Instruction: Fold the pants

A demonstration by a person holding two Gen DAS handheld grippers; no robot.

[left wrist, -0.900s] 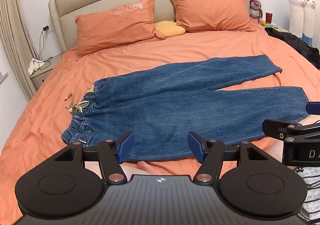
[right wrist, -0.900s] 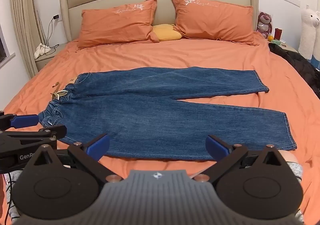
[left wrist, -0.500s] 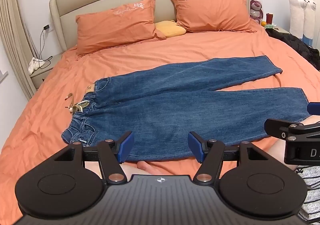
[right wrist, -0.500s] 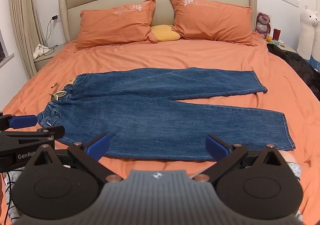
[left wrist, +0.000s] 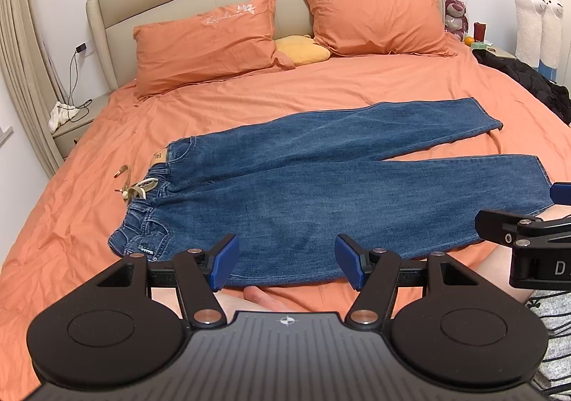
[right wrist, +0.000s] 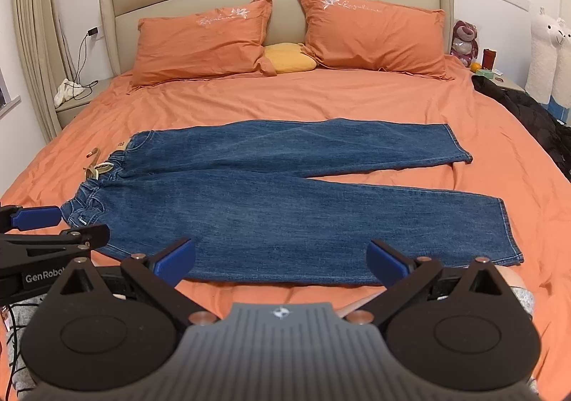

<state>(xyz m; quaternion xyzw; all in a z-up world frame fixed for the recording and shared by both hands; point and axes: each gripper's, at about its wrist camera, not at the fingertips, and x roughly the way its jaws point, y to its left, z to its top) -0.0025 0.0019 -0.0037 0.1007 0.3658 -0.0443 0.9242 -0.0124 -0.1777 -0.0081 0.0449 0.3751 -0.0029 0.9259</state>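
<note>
blue jeans (right wrist: pixel 271 201) spread flat across the orange bed (right wrist: pixel 321 101), waistband to the left, legs splayed rightward. left gripper (left wrist: pixel 283 263) poised above the near edge of the jeans, jaws spread, nothing between. right gripper (right wrist: pixel 282 260) likewise, jaws spread wide, empty. two orange pillows (right wrist: pixel 200 44) against the headboard.

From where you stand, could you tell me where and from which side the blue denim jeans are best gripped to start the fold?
I would take the blue denim jeans along the near leg's near edge: the left gripper at the waistband corner, the right gripper at the hem corner. Both come in low from the near side, since the jeans lie flat with those edges free on the orange sheet.
</note>
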